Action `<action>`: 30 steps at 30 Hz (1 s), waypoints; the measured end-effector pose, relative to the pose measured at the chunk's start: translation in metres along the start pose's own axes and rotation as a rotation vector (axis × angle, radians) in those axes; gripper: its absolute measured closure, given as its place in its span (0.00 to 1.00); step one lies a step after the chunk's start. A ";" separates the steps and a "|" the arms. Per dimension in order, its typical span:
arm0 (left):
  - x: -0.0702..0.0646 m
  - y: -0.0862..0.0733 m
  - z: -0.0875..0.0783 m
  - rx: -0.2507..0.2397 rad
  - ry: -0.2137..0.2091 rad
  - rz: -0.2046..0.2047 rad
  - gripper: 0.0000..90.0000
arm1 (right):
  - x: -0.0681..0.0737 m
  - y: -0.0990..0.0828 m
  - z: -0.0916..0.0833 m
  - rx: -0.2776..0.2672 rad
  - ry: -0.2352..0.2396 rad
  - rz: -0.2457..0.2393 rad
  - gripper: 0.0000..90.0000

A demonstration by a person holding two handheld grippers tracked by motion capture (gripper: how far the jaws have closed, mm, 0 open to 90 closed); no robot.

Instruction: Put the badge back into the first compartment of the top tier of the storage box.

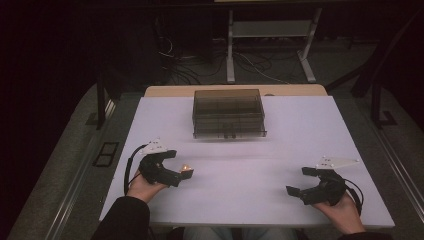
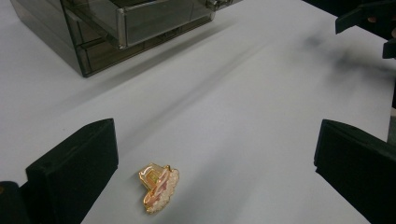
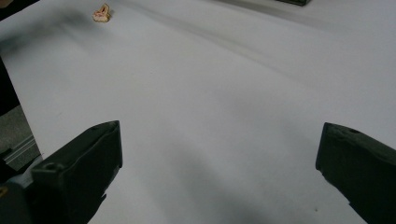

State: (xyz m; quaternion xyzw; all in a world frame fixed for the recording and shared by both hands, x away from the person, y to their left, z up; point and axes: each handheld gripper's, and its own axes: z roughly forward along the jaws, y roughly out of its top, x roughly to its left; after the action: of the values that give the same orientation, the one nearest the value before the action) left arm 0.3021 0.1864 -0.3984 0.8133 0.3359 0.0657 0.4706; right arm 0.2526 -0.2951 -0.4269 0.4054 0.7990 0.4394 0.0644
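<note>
A small gold and pink enamel pin point(image 2: 159, 187) lies flat on the white table point(image 1: 280, 145), between the wide-apart jaws of my left gripper point(image 2: 214, 140) and nearer the left jaw. From above, the pin point(image 1: 186, 168) glints at the tip of the left gripper point(image 1: 180, 165), which is open at the table's front left. My right gripper point(image 1: 298, 181) rests open at the front right with nothing between its jaws. In the right gripper view, the gripper point(image 3: 219, 140) faces bare table, with the pin point(image 3: 101, 13) far off at the top left.
A smoky see-through drawer box point(image 1: 228, 114) stands at the middle back of the table; it is also the box point(image 2: 126, 28) at the top left of the left gripper view. Bare table lies between the two hands. Beyond the far edge are desk legs and cables on the floor.
</note>
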 end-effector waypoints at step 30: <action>0.035 0.006 0.026 0.127 0.034 -0.037 0.00 | 0.001 0.000 0.001 0.016 0.001 0.001 0.00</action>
State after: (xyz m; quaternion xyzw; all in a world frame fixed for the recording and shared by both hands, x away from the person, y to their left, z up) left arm 0.3433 0.1870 -0.4148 0.8339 0.3621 0.0494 0.4135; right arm 0.2524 -0.2938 -0.4278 0.4062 0.8023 0.4332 0.0604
